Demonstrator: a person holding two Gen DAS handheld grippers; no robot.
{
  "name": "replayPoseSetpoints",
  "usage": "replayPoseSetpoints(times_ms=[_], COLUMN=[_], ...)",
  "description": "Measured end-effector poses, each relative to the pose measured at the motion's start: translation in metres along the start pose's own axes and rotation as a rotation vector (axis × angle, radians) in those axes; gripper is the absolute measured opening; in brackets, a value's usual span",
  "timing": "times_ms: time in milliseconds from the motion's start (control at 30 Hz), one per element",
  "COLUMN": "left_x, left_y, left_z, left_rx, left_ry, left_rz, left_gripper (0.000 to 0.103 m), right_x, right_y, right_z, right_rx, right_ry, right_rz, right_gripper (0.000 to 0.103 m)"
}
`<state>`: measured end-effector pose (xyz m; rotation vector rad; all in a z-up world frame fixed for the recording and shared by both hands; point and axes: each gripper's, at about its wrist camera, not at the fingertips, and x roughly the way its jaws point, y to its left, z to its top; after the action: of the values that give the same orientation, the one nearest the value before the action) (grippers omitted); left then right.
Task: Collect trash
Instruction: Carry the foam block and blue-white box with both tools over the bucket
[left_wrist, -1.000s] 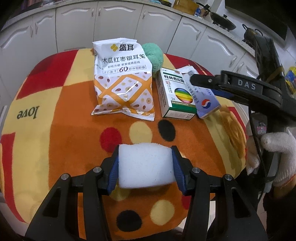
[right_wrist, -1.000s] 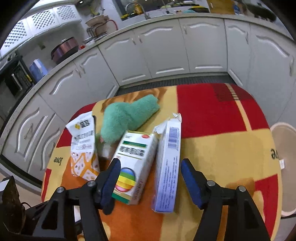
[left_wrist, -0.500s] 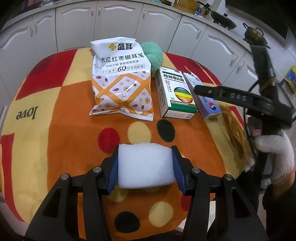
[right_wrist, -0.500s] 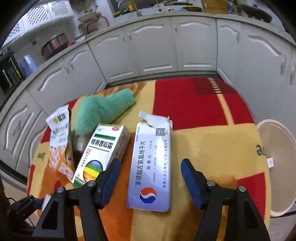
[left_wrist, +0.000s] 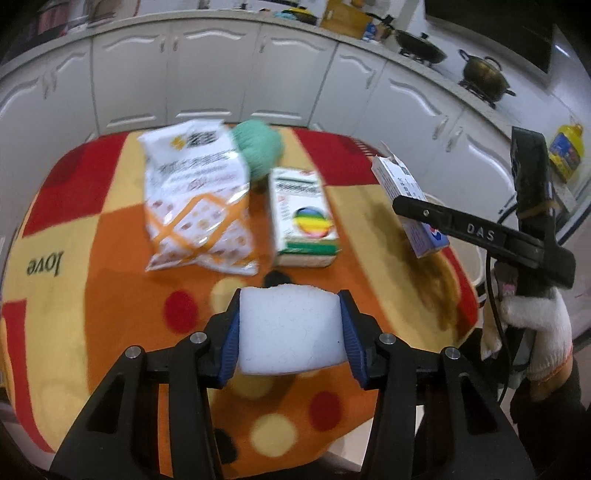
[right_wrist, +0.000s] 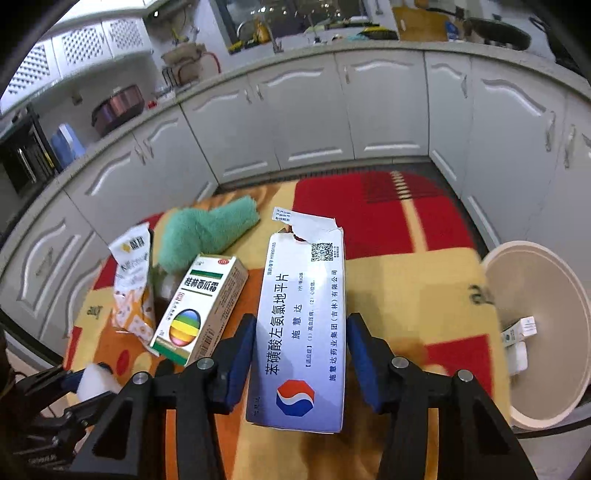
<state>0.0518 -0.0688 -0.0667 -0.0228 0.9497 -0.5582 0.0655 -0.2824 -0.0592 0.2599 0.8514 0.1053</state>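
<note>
Here the right hand-held gripper (right_wrist: 301, 354) is closing its jaws on the torn pale-blue cardboard medicine box (right_wrist: 304, 317), lifted above the surface (right_wrist: 406, 280); the left hand-held gripper (left_wrist: 289, 332) clamps a white foam block (left_wrist: 290, 330).

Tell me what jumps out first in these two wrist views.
The white foam sponge block, clamped in the left gripper, fills the near centre of the left view. In the right view, the right gripper is closing on a torn pale-blue cardboard medicine box, lifted above the red, orange and yellow patterned table cover. A beige round bin sits beyond the table's right edge.
</note>
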Motion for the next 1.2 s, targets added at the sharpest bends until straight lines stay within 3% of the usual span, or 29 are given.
replayPoseSetpoints(times_ms=[333, 733, 1200], left_x=[0.018, 0.056, 0.112], left_y=[-0.074, -0.163, -0.217], left_z=[0.031, 0.062, 0.081], left_rx=[0.124, 0.232, 0.273], left_ry=[-0.011, -0.003, 0.047], left_rz=[-0.073, -0.127, -0.150], left_gripper=[0.046, 0.046, 0.046], right_x=[-0.060, -0.103, -0.107], right_y=[-0.049, -0.120, -0.180], right_z=[-0.015, -0.031, -0.044], right_rx=[0.076, 0.190, 0.298], right_ry=[-0.082, -0.140, -0.135], right_rz=[-0.051, -0.153, -0.215], right_gripper=[0.048, 0.048, 0.048])
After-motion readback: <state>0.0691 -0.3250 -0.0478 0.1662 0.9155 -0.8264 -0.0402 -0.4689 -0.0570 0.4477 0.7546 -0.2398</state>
